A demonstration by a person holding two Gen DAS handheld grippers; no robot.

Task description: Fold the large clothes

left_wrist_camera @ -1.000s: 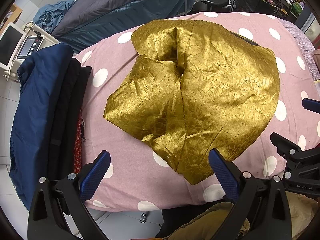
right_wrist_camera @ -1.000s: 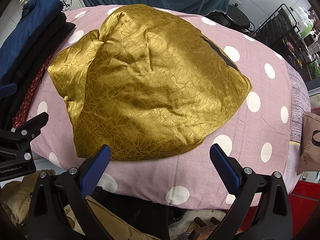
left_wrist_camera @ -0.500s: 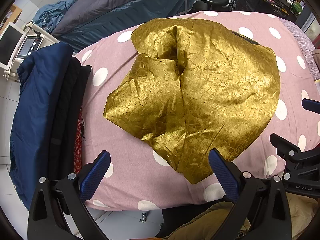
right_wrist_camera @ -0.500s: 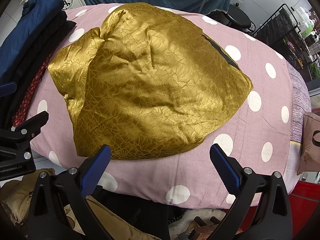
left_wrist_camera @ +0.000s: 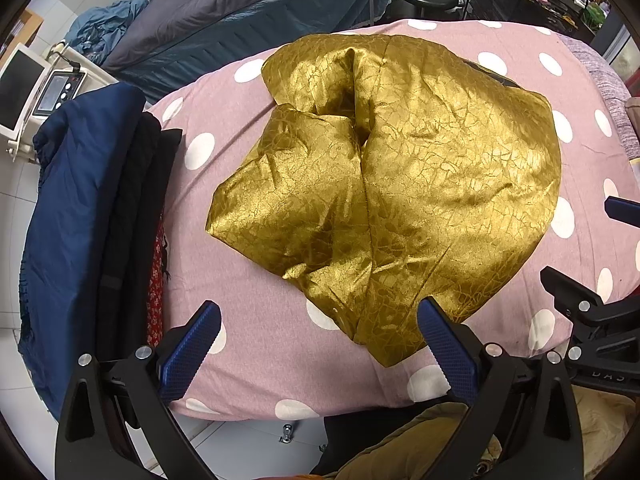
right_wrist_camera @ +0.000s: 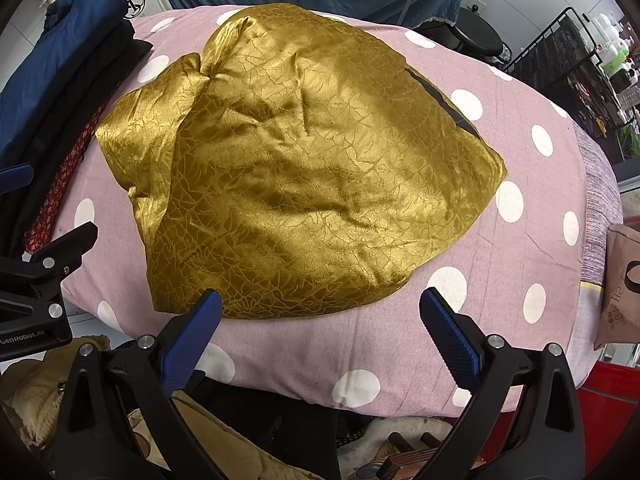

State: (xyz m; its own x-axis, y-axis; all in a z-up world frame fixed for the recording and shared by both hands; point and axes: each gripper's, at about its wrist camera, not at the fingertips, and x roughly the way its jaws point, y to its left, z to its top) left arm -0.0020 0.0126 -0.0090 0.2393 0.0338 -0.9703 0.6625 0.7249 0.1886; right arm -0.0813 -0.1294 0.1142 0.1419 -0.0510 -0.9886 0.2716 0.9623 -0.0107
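Observation:
A shiny gold garment lies crumpled and partly folded on a pink bed cover with white dots. It also shows in the right wrist view. My left gripper is open and empty, held over the near edge of the bed, just short of the garment's near corner. My right gripper is open and empty, held over the near edge just short of the garment's near hem. Each gripper shows at the side of the other's view.
A stack of folded dark clothes, navy on top, lies along the bed's left side. A second bed with grey bedding stands behind. A black stool and wire rack stand at the back right. A paper bag hangs at right.
Almost nothing moved. Both grippers stay open near the bed's front edge; the right wrist view shifted very slightly.

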